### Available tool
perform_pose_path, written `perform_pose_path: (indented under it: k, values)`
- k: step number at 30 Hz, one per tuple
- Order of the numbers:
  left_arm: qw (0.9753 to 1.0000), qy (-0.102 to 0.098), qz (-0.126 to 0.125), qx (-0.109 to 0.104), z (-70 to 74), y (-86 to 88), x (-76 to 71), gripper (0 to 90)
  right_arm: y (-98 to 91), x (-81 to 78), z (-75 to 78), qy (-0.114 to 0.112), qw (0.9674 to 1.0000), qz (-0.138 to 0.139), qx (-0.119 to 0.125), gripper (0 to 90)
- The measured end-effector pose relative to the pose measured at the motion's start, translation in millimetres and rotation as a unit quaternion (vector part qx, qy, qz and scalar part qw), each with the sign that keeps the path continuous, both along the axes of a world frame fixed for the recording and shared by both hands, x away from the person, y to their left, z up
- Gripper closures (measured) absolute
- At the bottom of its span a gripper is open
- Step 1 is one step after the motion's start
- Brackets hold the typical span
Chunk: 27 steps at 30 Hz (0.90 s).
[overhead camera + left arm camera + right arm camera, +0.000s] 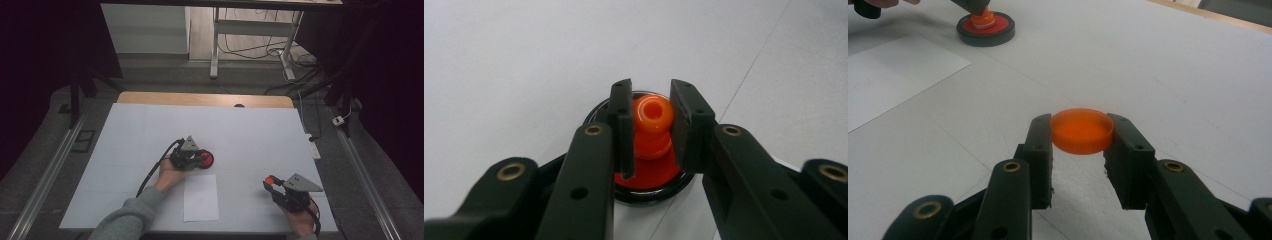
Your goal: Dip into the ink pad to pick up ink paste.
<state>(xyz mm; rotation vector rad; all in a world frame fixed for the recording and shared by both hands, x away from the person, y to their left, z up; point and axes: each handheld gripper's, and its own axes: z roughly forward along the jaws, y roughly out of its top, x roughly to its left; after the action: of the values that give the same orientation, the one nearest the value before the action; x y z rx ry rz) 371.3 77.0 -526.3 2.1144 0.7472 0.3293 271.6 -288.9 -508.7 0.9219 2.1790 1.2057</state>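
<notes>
Orange cap (1081, 130) sits clamped between the fingers (1040, 150) of the right gripper (1081, 145), held level and clear of the tabletop (1173, 75) near its near right corner. It is a shallow round disc with a thin raised rim, smooth, slightly translucent plastic, gripped across its width so the open side stays up, probably so it can be carried over and set down flat.

At the left gripper (651, 132), the fingers (621, 125) are closed on an orange knob (652, 125), a rounded, glossy plastic stem with a hole in its top and a narrower waist below. The knob rises from the red inner face of a round base (649, 187) with a dark, shiny ring around it, which rests on the tabletop around the middle, a little toward the near edge. Gripping the knob from above likely steadies the base so it does not slide while the cap is brought across.

In the high view the left gripper (192, 159) lies over the base (206, 159) with a hand (169, 174) behind it, and the right gripper (272, 184) shows the cap (269, 179) at its tip. A sheet of white paper (201, 197) lies flat between the two, close to the near edge. The tabletop itself is matte, pale and smooth, with faint seam lines
</notes>
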Motion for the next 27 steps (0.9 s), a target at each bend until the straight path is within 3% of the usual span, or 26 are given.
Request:
perform_pose_path:
  k: [15, 27]
  values:
    - [0.9998, -0.013, 0.007, 0.015, -0.5, -4.5, -3.2, 72.9, 0.8, -0.9, 0.3, 0.0, 1.0, 0.0, -0.001, 64.7]
    - [0.9998, -0.016, 0.006, 0.012, -1.8, -3.9, -3.8, 72.8, 1.2, -1.0, 0.4, 0.002, 1.0, 0.001, 0.004, 64.7]
